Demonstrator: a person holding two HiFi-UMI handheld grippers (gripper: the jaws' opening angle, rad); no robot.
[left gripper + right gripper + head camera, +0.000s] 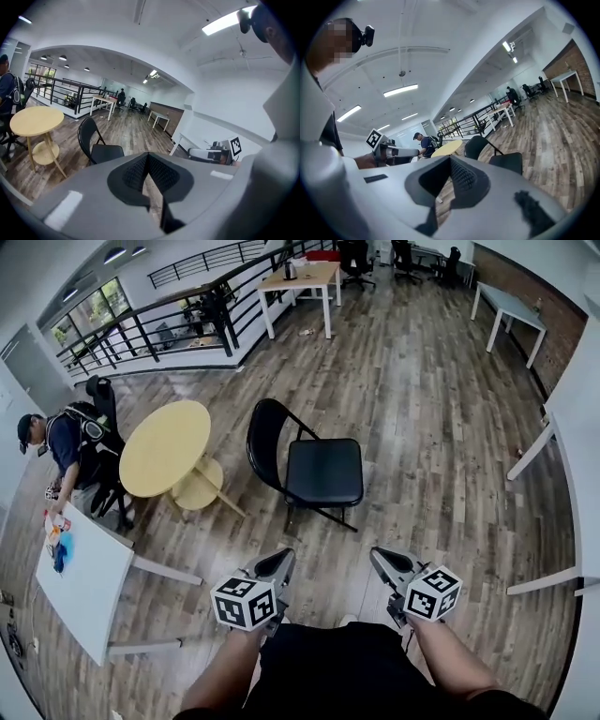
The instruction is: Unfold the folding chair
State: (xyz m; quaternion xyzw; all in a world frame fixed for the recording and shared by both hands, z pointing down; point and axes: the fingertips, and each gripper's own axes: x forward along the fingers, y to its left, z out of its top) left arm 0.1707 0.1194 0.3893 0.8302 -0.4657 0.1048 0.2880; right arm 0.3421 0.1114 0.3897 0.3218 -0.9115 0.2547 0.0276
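Black metal with a padded seat, the folding chair (314, 470) is seen standing on the brown wooden plank floor (422, 409), just beside a round yellow desk (167, 448). Its seat is down and its legs are spread, so it is judged to be already unfolded. It lies ahead of both grippers and well apart from them, with the backrest towards the picture's left and the seat towards the right. The left gripper (278, 563) is judged nearer the backrest, the right gripper (386, 562) nearer the seat's front edge. Both grippers are fully closed, with nothing held between the jaws. No brand or writing can be read; only square black-and-white markers are shown on the gripper cubes.
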